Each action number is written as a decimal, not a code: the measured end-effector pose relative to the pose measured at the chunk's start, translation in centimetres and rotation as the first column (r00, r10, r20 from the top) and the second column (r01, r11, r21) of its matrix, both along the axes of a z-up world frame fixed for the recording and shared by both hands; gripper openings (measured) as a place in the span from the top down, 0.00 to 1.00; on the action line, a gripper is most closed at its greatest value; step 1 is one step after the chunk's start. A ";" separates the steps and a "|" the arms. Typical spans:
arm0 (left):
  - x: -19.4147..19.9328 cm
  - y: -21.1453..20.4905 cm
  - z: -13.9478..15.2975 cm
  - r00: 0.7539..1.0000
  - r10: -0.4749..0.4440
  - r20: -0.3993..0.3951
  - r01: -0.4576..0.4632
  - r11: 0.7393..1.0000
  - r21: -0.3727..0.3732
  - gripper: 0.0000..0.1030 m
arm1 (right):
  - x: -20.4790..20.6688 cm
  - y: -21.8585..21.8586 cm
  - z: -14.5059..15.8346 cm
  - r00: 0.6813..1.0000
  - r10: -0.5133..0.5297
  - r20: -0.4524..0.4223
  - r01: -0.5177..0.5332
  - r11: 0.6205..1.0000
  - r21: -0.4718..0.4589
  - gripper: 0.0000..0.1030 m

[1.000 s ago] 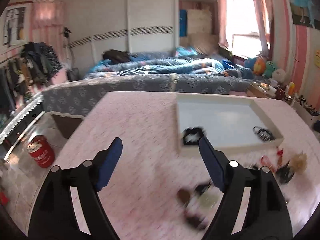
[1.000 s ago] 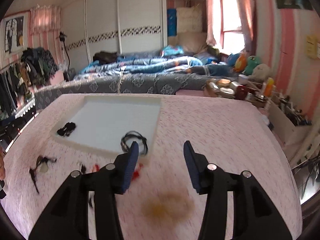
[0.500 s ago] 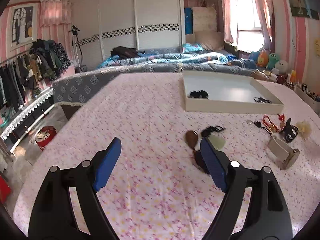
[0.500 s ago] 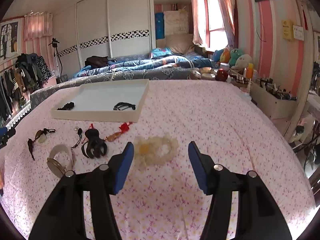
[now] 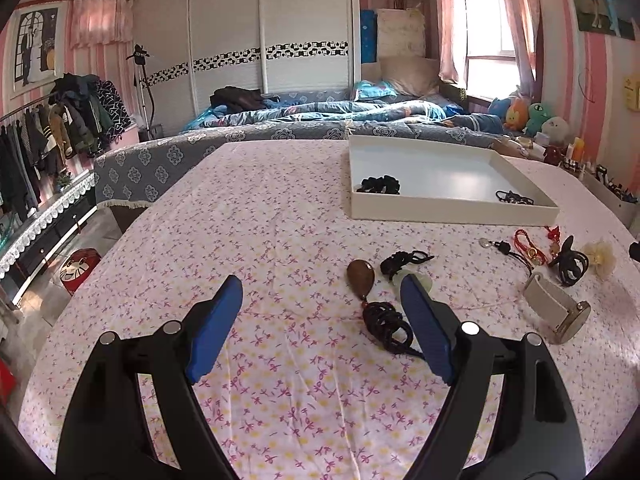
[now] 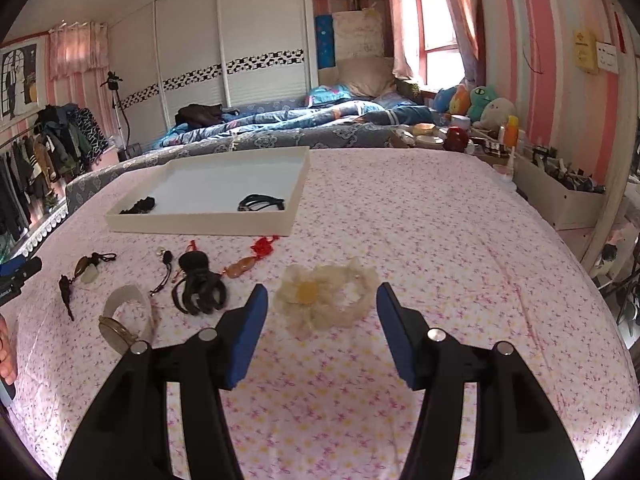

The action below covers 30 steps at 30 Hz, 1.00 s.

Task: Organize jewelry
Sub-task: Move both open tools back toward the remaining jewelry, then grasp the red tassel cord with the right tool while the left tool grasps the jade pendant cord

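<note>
Both hand-held grippers, left and right, have drawn back from the white tray, fingers spread and empty, the right now over the cream flower hairpiece on the desk.

Both wrist views low, facing shared tray.

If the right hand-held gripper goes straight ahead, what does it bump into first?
Probably the cream flower hair piece. It lies on the tablecloth just ahead of the open right hand-held gripper, between its fingers' line, though depth is hard to judge.
</note>
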State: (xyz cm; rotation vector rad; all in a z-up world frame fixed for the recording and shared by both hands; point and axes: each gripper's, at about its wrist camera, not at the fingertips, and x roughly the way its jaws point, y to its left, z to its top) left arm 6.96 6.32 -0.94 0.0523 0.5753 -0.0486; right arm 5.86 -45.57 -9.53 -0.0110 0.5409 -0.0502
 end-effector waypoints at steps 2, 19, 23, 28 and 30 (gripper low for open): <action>0.0 -0.3 0.0 1.000 -0.010 0.001 0.010 1.000 0.001 0.22 | 0.2 0.4 0.0 1.000 0.014 -0.001 -0.014 1.000 0.018 0.45; 2.0 -0.9 0.3 0.999 -0.039 0.005 0.039 0.999 0.000 0.22 | 3.4 5.6 -0.2 0.994 0.107 -0.036 -0.106 0.994 0.022 0.45; 3.1 -0.7 0.5 0.999 -0.034 0.014 0.034 0.999 0.004 0.22 | 5.7 3.9 0.5 0.996 0.068 -0.064 -0.066 0.997 0.036 0.45; 5.0 -0.2 0.2 1.000 -0.025 -0.008 0.025 1.000 -0.001 0.22 | 8.9 3.1 0.5 0.994 0.042 -0.101 -0.038 0.998 0.049 0.46; 5.7 -0.1 -0.2 0.999 -0.034 -0.035 0.034 0.999 -0.005 0.22 | 9.8 3.3 0.3 0.992 0.046 -0.116 -0.040 0.998 0.050 0.46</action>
